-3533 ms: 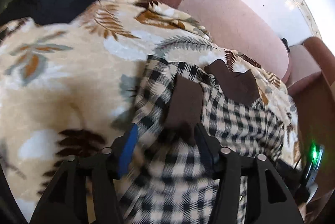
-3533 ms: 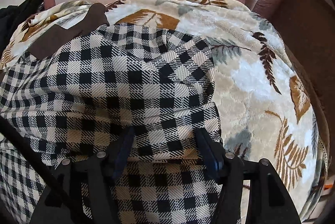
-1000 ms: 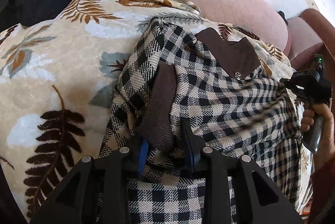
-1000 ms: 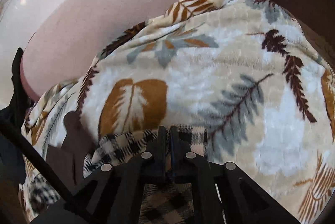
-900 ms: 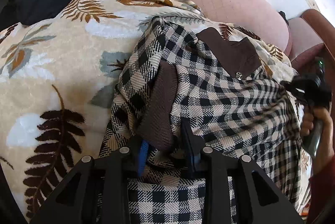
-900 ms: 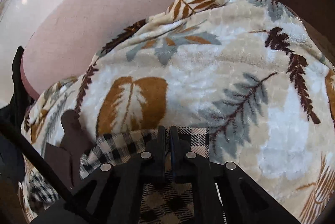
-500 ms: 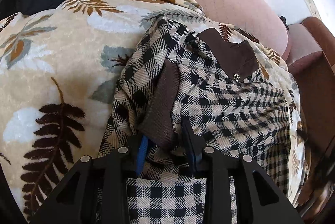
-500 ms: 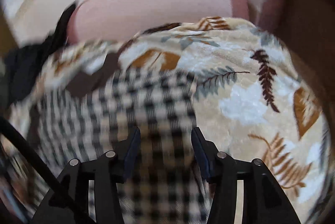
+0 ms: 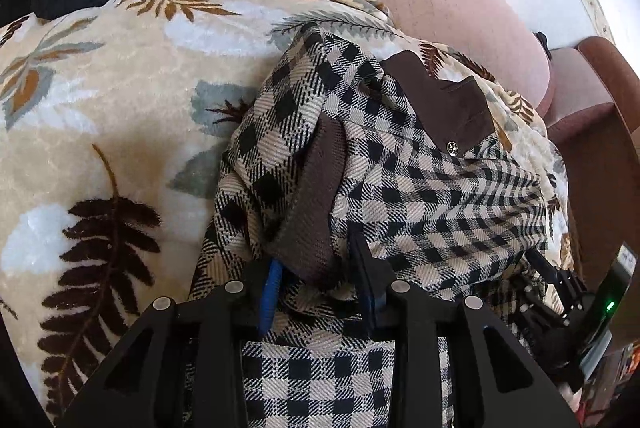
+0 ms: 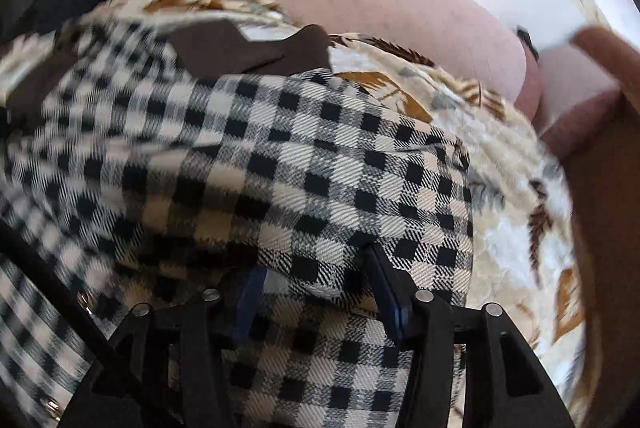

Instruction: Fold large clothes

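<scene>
Lying bunched on a leaf-patterned blanket (image 9: 120, 76), the checked shirt (image 9: 432, 196) is seen in the left wrist view directly ahead of the left hand-held gripper (image 9: 316, 268), which is clamped on a brown-trimmed fold. In the right wrist view, blurred leftward, a fold of shirt is seen between the right hand-held gripper's (image 10: 316, 280) closing jaws; whether it is gripped cannot be told.

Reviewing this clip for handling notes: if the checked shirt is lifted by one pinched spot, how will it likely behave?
The checked shirt would probably flop and drape, since it lies bunched in soft folds over the leaf-print blanket. Its coarse weave suggests decent grip, unlikely to slip. The left gripper pinches only a brown-trimmed fold, so the rest would likely trail.
</scene>
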Demonstrator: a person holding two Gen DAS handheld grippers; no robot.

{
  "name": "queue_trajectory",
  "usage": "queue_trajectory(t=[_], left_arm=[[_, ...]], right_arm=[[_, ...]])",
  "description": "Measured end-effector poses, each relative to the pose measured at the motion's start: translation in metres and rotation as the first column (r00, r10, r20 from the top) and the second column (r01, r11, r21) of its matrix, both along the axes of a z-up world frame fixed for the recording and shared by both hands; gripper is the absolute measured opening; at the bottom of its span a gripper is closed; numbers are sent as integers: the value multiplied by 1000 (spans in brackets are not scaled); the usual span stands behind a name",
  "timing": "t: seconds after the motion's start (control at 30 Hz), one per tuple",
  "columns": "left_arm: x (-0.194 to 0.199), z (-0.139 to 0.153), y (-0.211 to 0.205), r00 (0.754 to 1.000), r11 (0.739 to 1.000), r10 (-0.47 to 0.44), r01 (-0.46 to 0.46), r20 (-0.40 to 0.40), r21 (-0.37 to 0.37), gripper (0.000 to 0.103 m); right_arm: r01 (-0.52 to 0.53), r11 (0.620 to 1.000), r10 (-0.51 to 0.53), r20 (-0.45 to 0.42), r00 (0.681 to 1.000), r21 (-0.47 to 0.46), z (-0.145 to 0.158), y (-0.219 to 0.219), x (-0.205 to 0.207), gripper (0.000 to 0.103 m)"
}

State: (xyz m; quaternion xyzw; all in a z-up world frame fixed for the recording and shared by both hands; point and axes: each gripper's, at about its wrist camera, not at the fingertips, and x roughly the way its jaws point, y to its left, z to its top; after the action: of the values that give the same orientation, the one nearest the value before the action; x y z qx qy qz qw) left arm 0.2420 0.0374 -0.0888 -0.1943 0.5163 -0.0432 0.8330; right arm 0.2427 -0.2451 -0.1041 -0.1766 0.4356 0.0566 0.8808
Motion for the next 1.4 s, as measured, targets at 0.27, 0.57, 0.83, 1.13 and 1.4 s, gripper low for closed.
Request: queue_trajectory(t=[0.27, 0.57, 0.83, 1.13, 1.4], left_arm=[[-1, 2, -1, 1000, 1000, -6, 6, 1, -1, 33], [-3, 5, 4, 1000, 1000, -12, 12, -8, -18, 35], [-23, 43, 43, 993, 997, 78, -79, 92, 9, 39], [8, 29, 13, 992, 998, 17, -25, 127, 59, 41], [27, 4, -8, 993, 992, -37, 23, 113, 121, 12]], right_arm=[[138, 980, -129, -74, 989, 141, 5, -27, 0, 6], [146, 984, -132, -133, 982, 106, 1, -30, -54, 11], [119, 951, -113, -37, 993, 284, 40, -51, -84, 38], [255, 878, -248, -71, 966, 405, 32, -58, 3, 20], [281, 856, -238, -152, 959, 433, -1, -43, 59, 23]])
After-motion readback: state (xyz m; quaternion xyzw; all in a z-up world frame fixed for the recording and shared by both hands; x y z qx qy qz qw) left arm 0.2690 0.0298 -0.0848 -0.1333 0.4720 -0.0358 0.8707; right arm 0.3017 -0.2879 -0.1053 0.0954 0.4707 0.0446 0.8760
